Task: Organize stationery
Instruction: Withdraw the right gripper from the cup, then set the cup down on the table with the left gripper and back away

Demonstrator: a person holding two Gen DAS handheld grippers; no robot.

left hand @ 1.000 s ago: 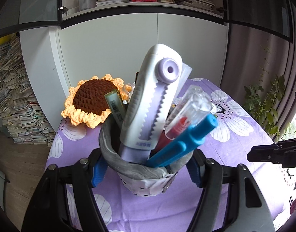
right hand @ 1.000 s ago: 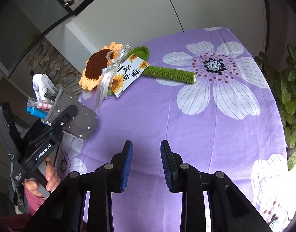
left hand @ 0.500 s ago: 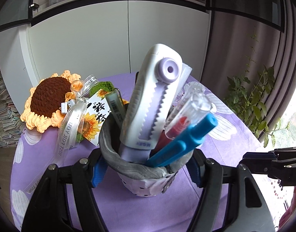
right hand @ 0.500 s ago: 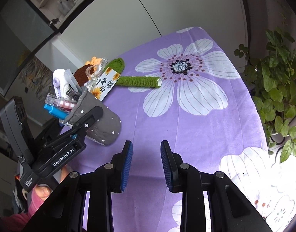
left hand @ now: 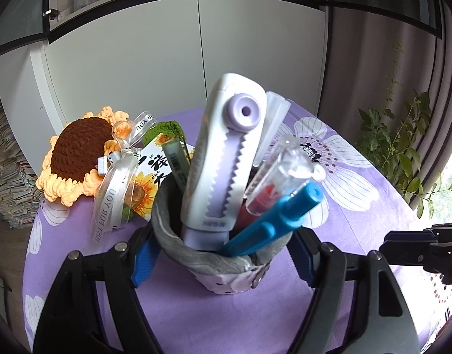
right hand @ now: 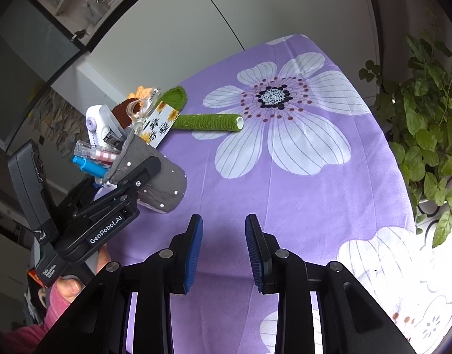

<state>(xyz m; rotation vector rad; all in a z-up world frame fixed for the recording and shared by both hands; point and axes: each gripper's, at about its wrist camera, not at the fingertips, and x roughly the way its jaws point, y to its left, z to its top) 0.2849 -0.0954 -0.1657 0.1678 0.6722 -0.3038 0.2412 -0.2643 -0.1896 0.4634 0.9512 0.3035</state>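
Two grippers in play, and the big change from a second ago is on the left one. The left gripper had its blue pads squeezed hard onto the grey fabric pen pouch; now its jaws are opening, with the pouch still between them but a visible gap on the right side, so the pads no longer press on it. The pouch sits on the purple flowered tablecloth, leaning a bit in the right wrist view, with its bottom on the cloth.

It's stuffed: a white-and-lilac correction tape, a blue pen, a clear tube with red inside, and a greenish refill case poking up behind.

The background also shifted compared with before. The crocheted sunflower was right behind the pouch; now it's off to the left, with its ribbon and tag in full view just beside the pouch rim. In the right wrist view its green stem lies flat on the cloth.

The right gripper hasn't changed: jaws parted, nothing between them, hovering over bare cloth near the pouch.
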